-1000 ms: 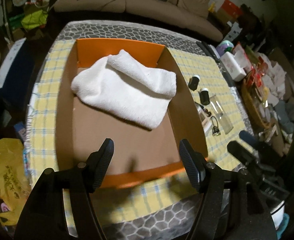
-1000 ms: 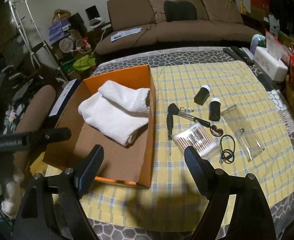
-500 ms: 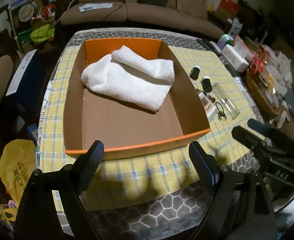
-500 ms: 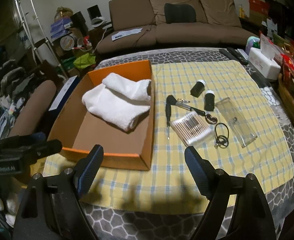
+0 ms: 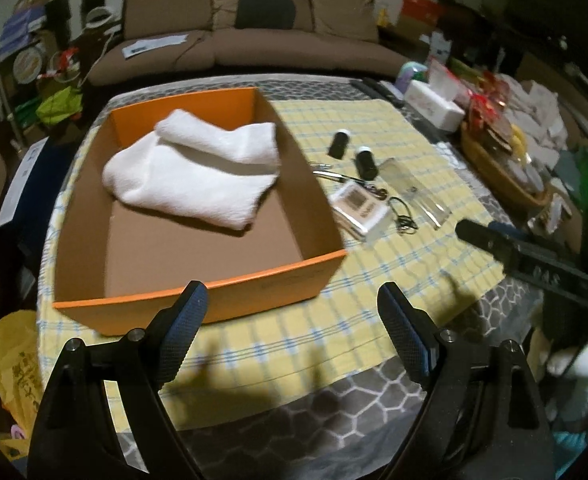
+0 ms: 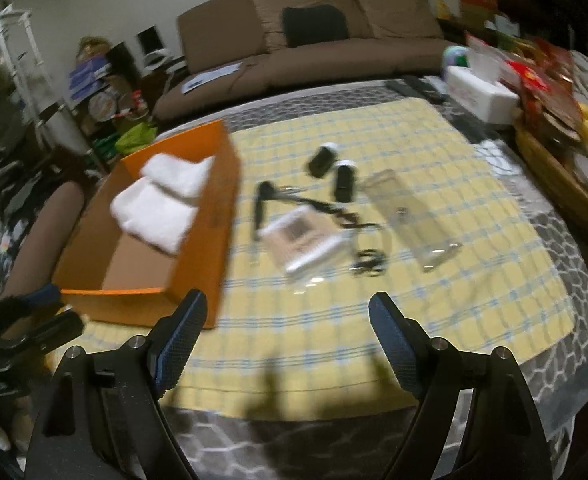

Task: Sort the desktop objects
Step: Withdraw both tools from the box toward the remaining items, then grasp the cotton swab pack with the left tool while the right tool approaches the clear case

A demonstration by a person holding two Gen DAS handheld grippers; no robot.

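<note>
small stuff: the loose bits sit in a cluster on the yellow checked cloth [image 6: 374, 320], ahead of the right tool [image 6: 288, 334] and well clear of it. From the left tool [image 5: 293, 326] they're ahead and off to the right
bottles: two little black bottles with white caps [image 6: 323, 159] [image 6: 344, 181] side by side at the far end of the cluster
brush: a black-handled makeup brush [image 6: 260, 208] on the near-left side of the bottles, pretty blurry in the right view
swab pack: clear pack of cotton swabs [image 5: 360, 210] closest to the box; the dark cord loop [image 5: 403, 220] is just to its right
clear case: a see-through case [image 6: 412, 216] on the right edge of the cluster
box: orange cardboard box [image 5: 198, 292], open top, straight ahead of the left tool, its near wall just past the fingertips but not touching
towel: folded white towel [image 5: 198, 172] lying in the far half of the box
left tool: wide open, nothing between the jaws; they've just been spreading wider
right tool: also wide open and empty, hovering over the near edge of the cloth
worktop: grey hexagon-pattern cover [image 5: 334, 420] showing under the cloth
background: brown sofa [image 6: 334, 52] behind the worktop, white tissue box [image 6: 482, 94] far right
</note>
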